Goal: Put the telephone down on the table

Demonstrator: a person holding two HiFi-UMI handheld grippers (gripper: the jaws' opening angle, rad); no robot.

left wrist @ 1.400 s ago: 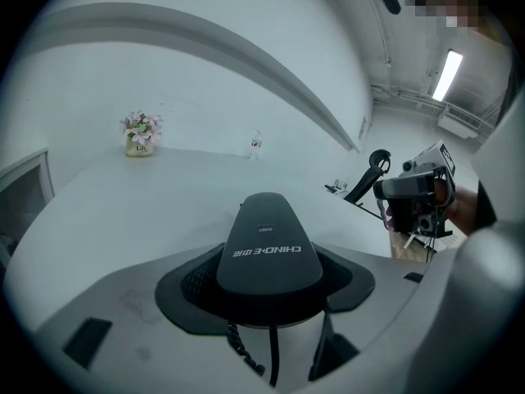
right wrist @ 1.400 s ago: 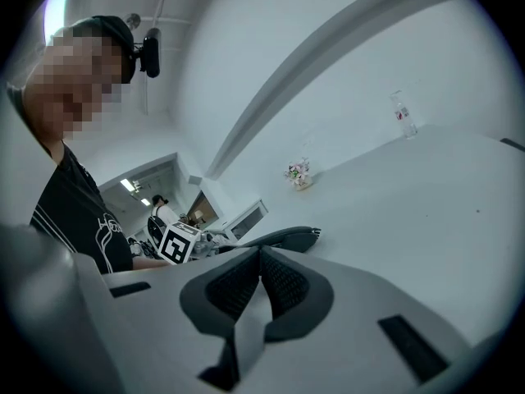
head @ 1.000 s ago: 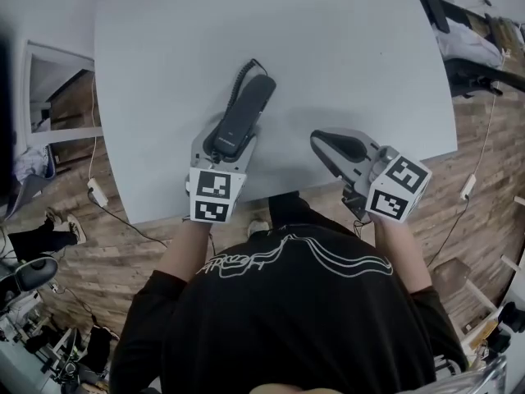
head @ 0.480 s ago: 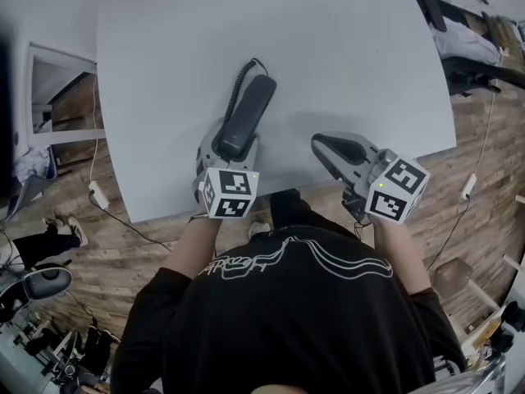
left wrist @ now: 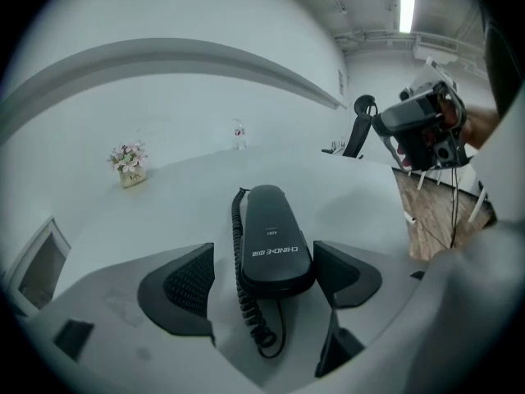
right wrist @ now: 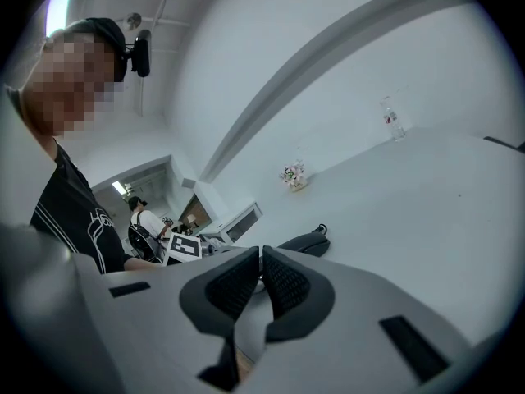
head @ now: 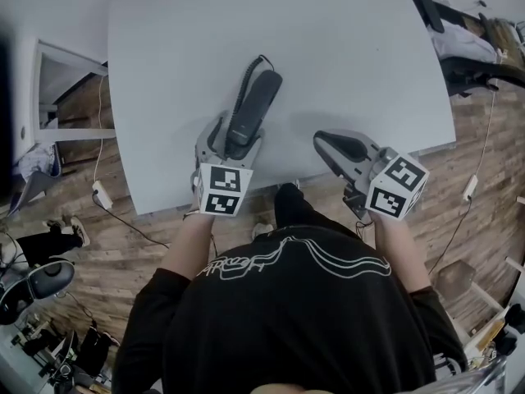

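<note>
The black telephone (head: 254, 103) lies flat on the grey table (head: 353, 48), its coiled cord (head: 244, 76) running along its left side. My left gripper (head: 232, 138) straddles the handset's near end. Its jaws are opening, and a gap shows on each side between the pads and the telephone (left wrist: 275, 240) in the left gripper view. The cord (left wrist: 246, 302) curls on the table between the left gripper's (left wrist: 267, 277) jaws. My right gripper (head: 326, 142) hovers over the table's near edge to the right, shut with nothing in it; in the right gripper view the right gripper's (right wrist: 261, 273) pads meet.
A small flower pot (left wrist: 127, 167) and a bottle (left wrist: 238, 134) stand at the table's far side. Beyond the table's right corner is an office chair (head: 459, 39). A power strip with its cable (head: 98, 194) lies on the wooden floor at the left.
The left gripper's jaws have spread away from the telephone's sides, letting it go on the table. The right gripper has stayed where it was.
</note>
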